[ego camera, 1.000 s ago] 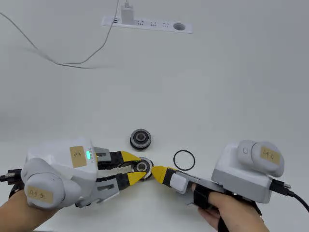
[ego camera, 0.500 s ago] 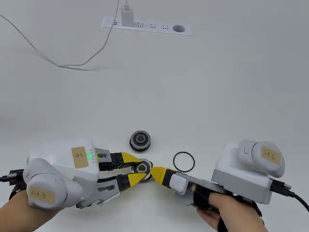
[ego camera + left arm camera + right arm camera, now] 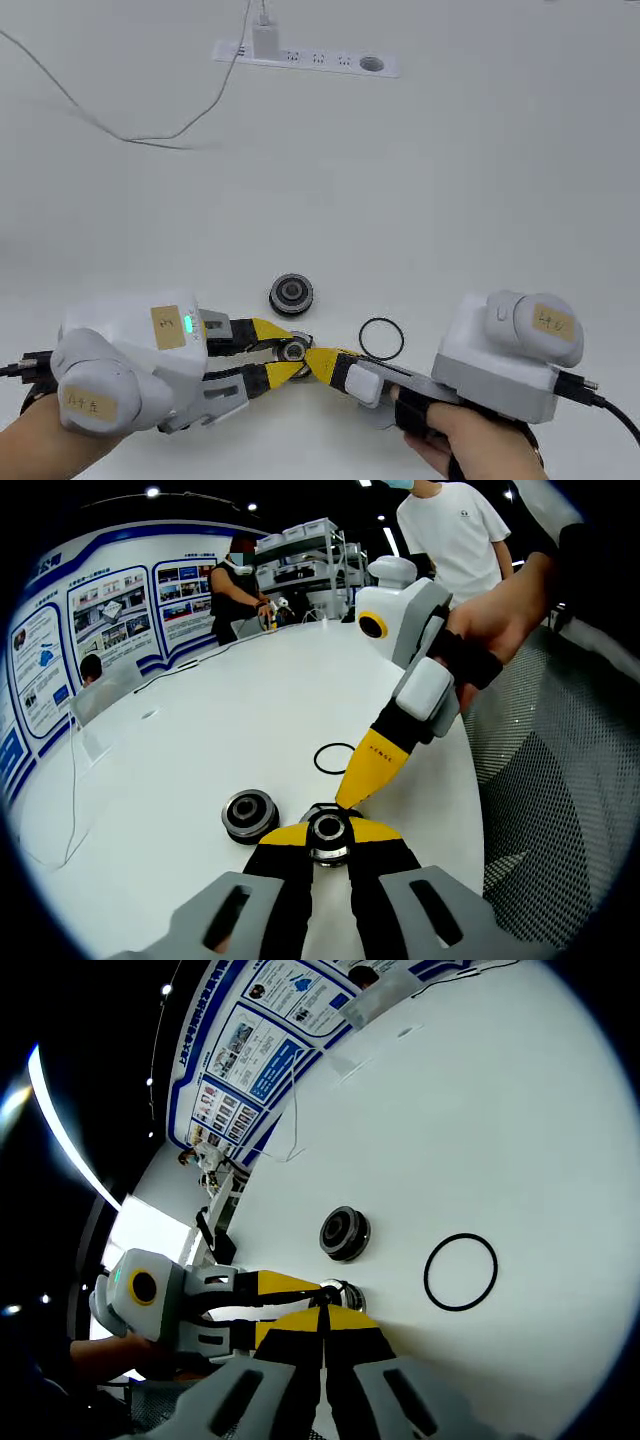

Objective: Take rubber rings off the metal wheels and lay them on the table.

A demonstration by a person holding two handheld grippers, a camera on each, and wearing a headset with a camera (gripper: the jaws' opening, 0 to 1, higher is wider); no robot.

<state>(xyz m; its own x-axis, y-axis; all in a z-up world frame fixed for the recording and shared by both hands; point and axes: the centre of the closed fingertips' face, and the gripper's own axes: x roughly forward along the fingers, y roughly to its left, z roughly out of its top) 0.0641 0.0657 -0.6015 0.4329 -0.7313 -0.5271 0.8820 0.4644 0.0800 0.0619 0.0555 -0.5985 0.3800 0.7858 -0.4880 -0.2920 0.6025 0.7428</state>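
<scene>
My left gripper [image 3: 291,351] is shut on a small metal wheel [image 3: 294,347], which sits between its yellow jaws [image 3: 328,834] just above the table. My right gripper [image 3: 313,359] comes in from the right. Its jaws are pressed together, and their tip [image 3: 352,797] touches the wheel's rim [image 3: 343,1295]. I cannot tell whether that tip pinches the wheel's black rubber ring. A second wheel [image 3: 291,293], with a dark ring around it, lies flat just beyond. A loose black rubber ring [image 3: 381,338] lies on the table to the right.
A white power strip [image 3: 305,54] with a plugged-in charger lies at the far edge. A grey cable [image 3: 120,128] trails left from it. Beyond the table, people [image 3: 450,525] stand in the left gripper view. A mesh chair [image 3: 560,780] is at the right.
My right gripper has slid left, and its tip now meets the wheel held in my left gripper. The left gripper has hardly moved. The second wheel and the loose ring lie as before.
</scene>
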